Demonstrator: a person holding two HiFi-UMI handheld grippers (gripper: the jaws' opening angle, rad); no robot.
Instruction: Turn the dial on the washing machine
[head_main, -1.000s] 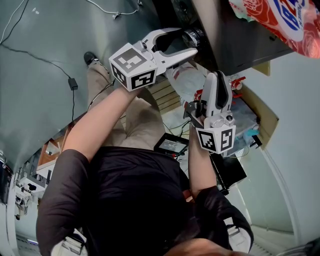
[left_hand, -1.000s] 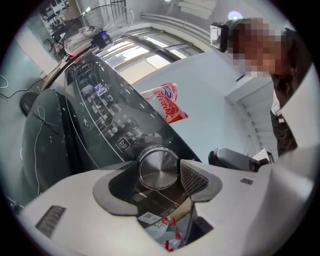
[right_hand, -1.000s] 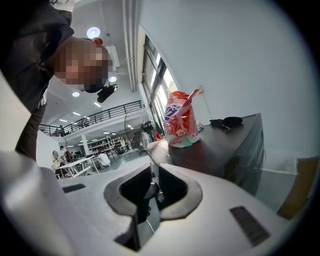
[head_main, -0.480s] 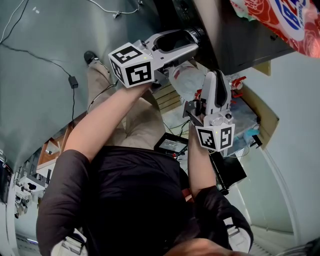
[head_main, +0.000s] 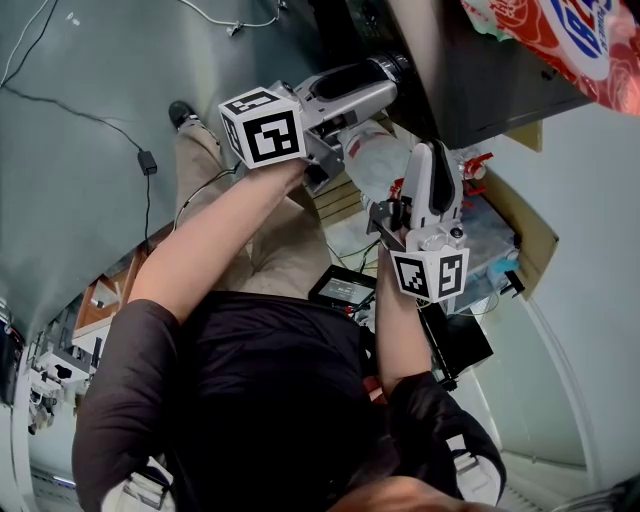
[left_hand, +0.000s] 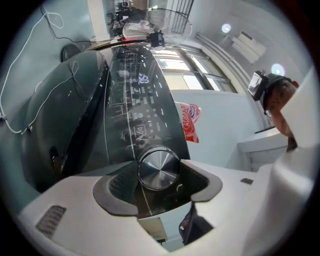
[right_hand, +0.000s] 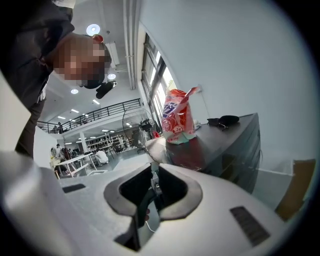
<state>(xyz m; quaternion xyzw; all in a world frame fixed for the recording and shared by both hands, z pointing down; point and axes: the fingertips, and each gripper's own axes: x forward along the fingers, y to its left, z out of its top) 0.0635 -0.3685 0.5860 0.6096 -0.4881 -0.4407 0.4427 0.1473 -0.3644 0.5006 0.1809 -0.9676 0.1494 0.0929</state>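
Workshop, glossy washing machine panel (left_hand: 135, 100) | our left gripper (left_hand: 160, 182) pinches the metal dial (left_hand: 158, 169) by its rim: stiff, slick, we judge | right gripper (right_hand: 152, 187) jaws pressed together, empty

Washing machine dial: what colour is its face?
The dial is brushed silver metal, clearest in the left gripper view.

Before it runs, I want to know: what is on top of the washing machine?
A red printed bag stands on top of the washing machine, and a small dark object lies apart from it. What the bag covers cannot be seen.
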